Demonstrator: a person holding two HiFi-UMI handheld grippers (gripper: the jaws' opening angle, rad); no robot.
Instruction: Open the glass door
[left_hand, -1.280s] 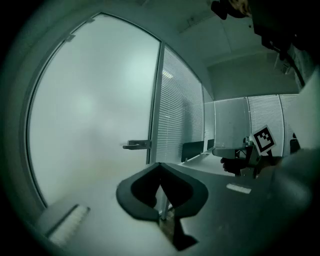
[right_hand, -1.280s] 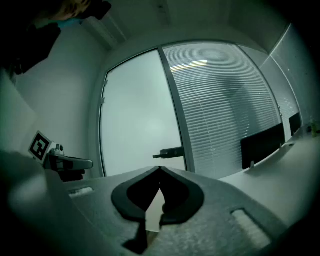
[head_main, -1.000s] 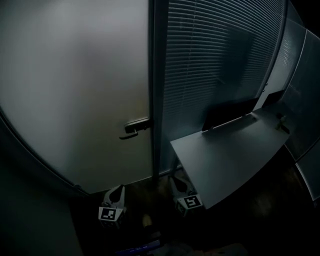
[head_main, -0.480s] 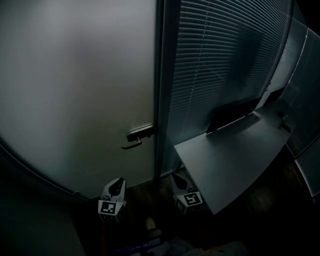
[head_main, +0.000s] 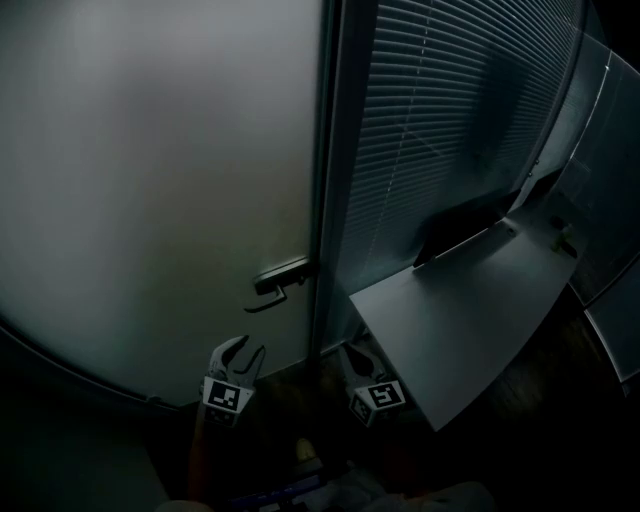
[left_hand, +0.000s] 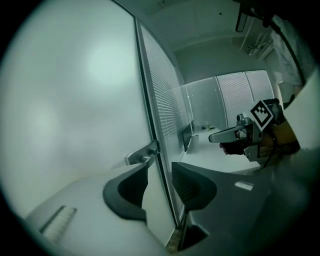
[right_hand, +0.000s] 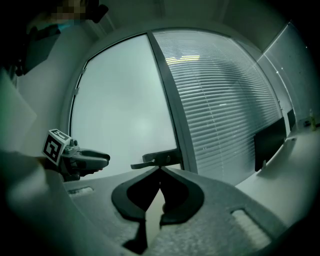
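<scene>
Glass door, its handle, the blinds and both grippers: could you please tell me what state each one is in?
Glass door: shut.
Door handle: level, untouched by either gripper.
Blinds: lowered.
Left gripper: jaws apart, just been opening, nothing between them.
Right gripper: jaws together, empty.

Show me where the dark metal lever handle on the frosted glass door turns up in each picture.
Head view: the dark metal lever handle sits low centre, at the right edge of the frosted glass door.
Left gripper view: centre-left, just above the jaws.
Right gripper view: centre, just above the jaws.
Shared landmark: the dark upright frame post immediately right of the handle.
</scene>
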